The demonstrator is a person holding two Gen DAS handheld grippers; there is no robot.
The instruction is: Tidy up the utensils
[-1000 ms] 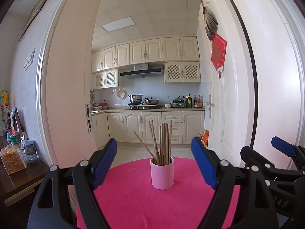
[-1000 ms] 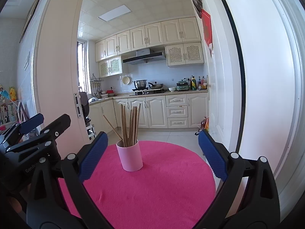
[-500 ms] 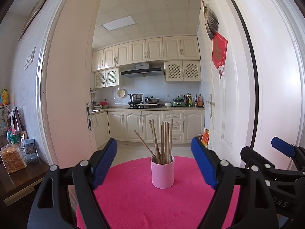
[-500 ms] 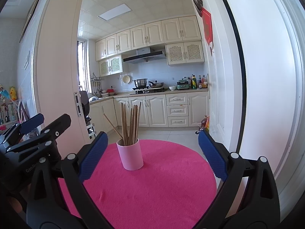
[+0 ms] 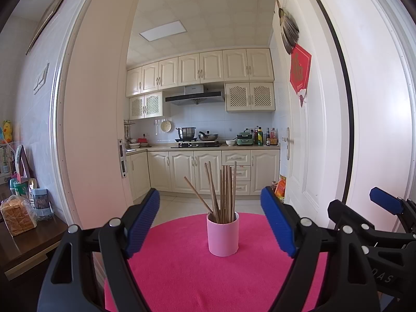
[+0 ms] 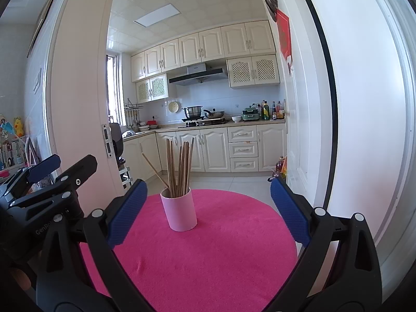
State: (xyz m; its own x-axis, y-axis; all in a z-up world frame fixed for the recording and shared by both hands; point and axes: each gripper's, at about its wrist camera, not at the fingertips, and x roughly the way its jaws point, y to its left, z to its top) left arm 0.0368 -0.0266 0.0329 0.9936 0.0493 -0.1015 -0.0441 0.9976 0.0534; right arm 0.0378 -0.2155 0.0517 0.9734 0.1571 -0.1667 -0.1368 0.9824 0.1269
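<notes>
Pink cup (image 5: 222, 234) of chopsticks (image 5: 224, 192) stands upright on magenta table (image 5: 182, 273), ahead of both claws, touching neither. Left claw (image 5: 210, 222): spread wide, empty, cup centred between fingers. Right claw (image 6: 208, 209): spread wide, empty, cup nearer its left finger (image 6: 124, 212).

Both wrist cams sit low over the near edge of the pink worktop (image 5: 182, 273), facing fwd thru the doorway into the kitchen. Left cam looks at the pink cup (image 5: 222, 235) near-centre, w/ the right tongs (image 5: 384, 204) at its right edge. Right cam sits further right, cup (image 6: 179, 209) left of centre, left tongs (image 6: 45, 165) at left. Shared: cup, chopsticks (image 5: 223, 192), cabinets.
</notes>
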